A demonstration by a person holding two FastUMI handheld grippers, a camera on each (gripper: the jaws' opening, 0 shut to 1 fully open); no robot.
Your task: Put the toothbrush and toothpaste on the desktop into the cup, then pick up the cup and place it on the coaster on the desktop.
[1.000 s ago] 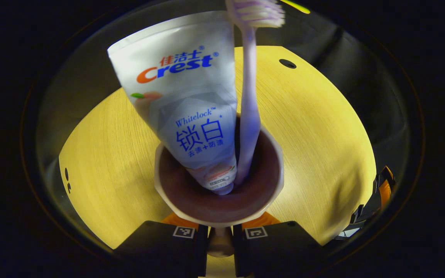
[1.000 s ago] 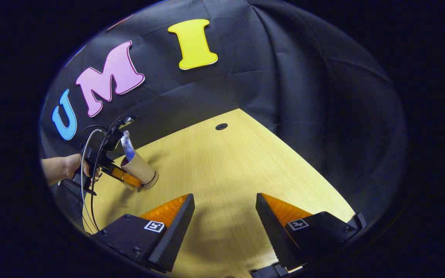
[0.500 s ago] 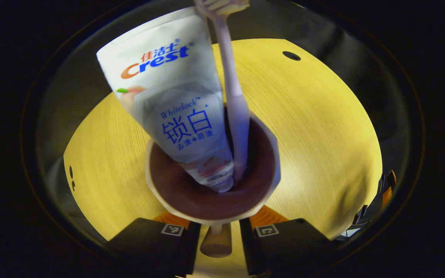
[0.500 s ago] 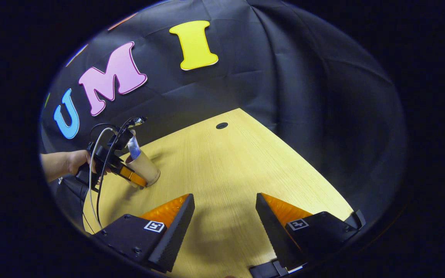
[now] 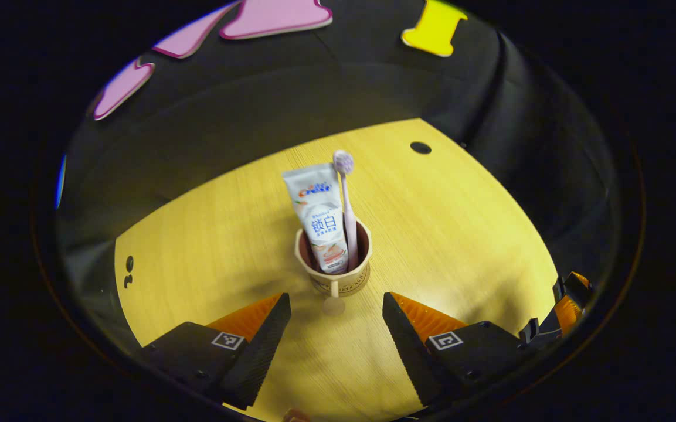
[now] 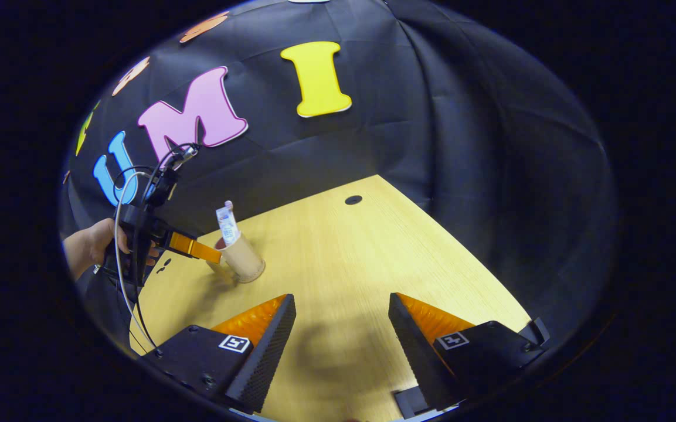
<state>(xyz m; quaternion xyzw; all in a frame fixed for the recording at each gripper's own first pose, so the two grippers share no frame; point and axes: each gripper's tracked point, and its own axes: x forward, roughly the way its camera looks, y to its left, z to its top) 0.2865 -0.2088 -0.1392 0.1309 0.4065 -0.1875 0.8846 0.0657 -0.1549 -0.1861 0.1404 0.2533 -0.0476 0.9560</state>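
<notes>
A tan paper cup [image 5: 338, 275] stands upright on the wooden desktop [image 5: 461, 234]. It holds a white toothpaste tube [image 5: 320, 220] and a pale pink toothbrush [image 5: 346, 205], bristles up. My left gripper [image 5: 335, 299] is open, a short way back from the cup, touching nothing. A small round knob [image 5: 333, 306] sits just before the cup's foot. In the right gripper view the cup [image 6: 243, 258] is at the left, with the left gripper [image 6: 197, 249] beside it in a hand [image 6: 88, 249]. A wider ring shows at its base; I cannot tell if that is the coaster. My right gripper [image 6: 342, 299] is open over bare wood.
The desktop has a dark cable hole [image 5: 420, 147] near its far corner. Black cloth walls close the far side and the right side. Cables [image 6: 129, 234] loop off the left gripper. The right gripper [image 5: 566, 299] shows at the table's right edge.
My left gripper has let go of the cup, opened and drawn back. The cup, tilted and held before, now stands upright on the desktop. The right gripper has barely moved.
</notes>
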